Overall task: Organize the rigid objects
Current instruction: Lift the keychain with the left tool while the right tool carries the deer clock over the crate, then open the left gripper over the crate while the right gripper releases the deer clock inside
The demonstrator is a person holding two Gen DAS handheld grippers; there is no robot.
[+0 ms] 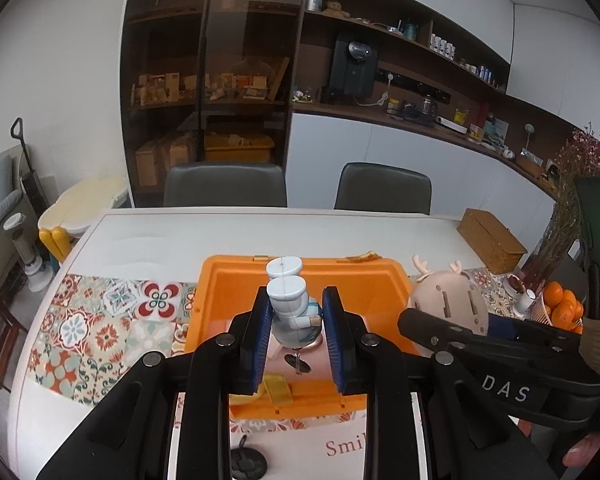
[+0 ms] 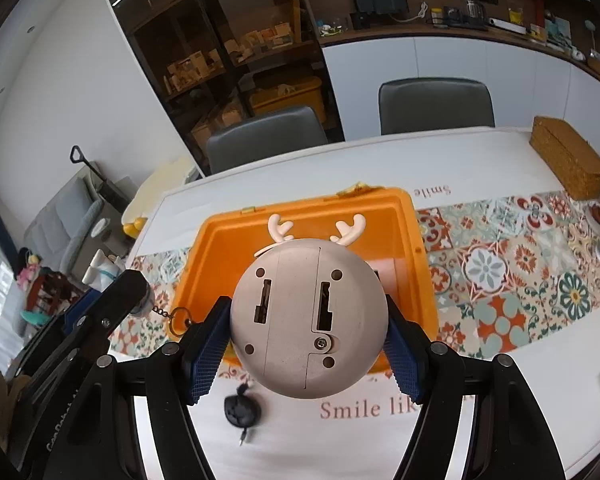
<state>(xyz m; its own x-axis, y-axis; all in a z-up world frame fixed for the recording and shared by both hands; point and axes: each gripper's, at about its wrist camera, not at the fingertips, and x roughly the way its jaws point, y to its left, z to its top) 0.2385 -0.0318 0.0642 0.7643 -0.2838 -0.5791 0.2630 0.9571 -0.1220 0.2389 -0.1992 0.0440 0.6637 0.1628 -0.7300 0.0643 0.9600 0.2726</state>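
Observation:
An open orange box [image 1: 228, 280] sits on the table; it also shows in the right wrist view [image 2: 204, 256]. My left gripper [image 1: 296, 324] holds a pale blue chef figurine keychain [image 1: 290, 304] above the box; the left pad touches it, a small gap shows at the right pad. Its chain and ring [image 2: 176, 314] hang down. My right gripper [image 2: 308, 336] is shut on a round beige deer-antler toy [image 2: 306, 316], underside toward the camera, held over the box's near edge. The toy also shows in the left wrist view [image 1: 448, 296]. A gold bar [image 1: 278, 388] lies in the box.
A small black object with a cord [image 2: 242, 410] lies on the table in front of the box. A woven basket [image 2: 568, 160] stands at the far right. A bowl of oranges [image 1: 562, 304] and dried flowers [image 1: 588, 152] are at the right. Two grey chairs [image 1: 224, 184] stand behind the table.

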